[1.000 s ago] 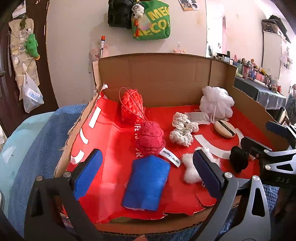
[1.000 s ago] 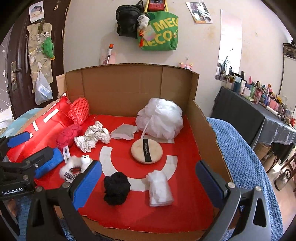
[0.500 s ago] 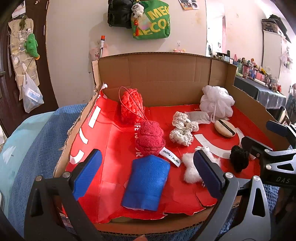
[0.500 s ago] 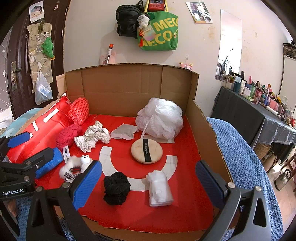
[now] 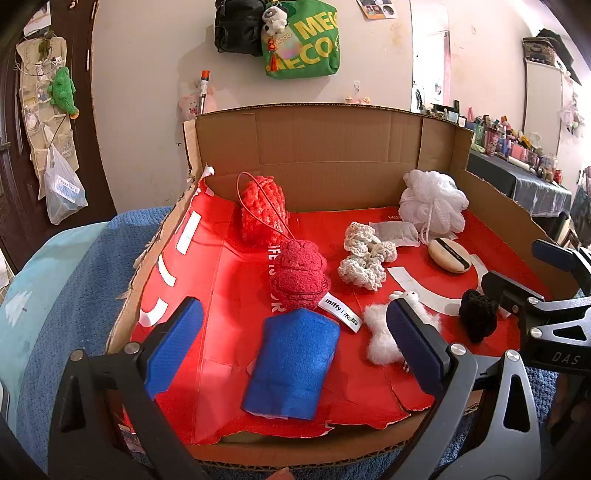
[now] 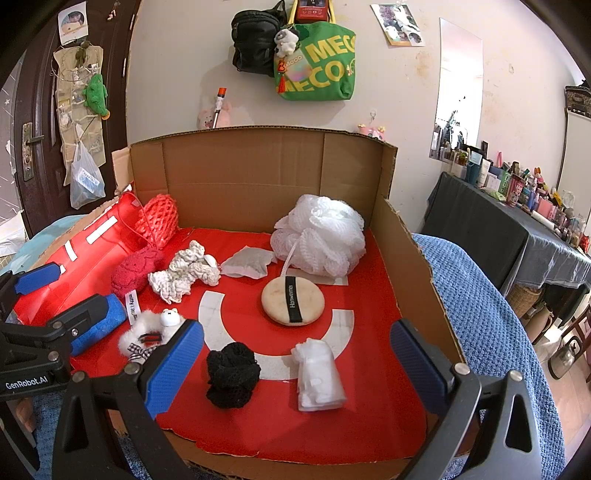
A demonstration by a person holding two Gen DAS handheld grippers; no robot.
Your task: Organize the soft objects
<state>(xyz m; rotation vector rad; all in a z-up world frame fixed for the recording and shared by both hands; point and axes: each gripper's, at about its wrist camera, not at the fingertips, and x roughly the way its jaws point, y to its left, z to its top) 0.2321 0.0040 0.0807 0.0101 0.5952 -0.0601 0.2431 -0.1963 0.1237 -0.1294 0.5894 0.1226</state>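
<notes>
A red-lined cardboard box [image 5: 317, 155] [image 6: 258, 184] holds several soft items. Nearest my open left gripper [image 5: 295, 347] lies a blue folded cloth [image 5: 293, 360], with a dark red crochet piece [image 5: 299, 275] behind it and a coral mesh pouf [image 5: 262, 208] at the back left. A white fluffy toy [image 5: 380, 328] lies by the left gripper's right finger. My open right gripper [image 6: 295, 362] hovers over a black mesh ball [image 6: 231, 373] and a white folded wad [image 6: 319, 374]. Further in lie a round beige puff [image 6: 293, 301], a white bath pouf [image 6: 319, 236] and a cream crochet scrunchie [image 6: 184, 271].
The box rests on a blue knitted blanket [image 6: 487, 317]. A thin grey sachet [image 6: 247, 262] lies beside the bath pouf. Bags [image 5: 295, 33] hang on the wall behind. A cluttered dark table [image 6: 517, 221] stands at the right. A door [image 5: 22, 110] is at the left.
</notes>
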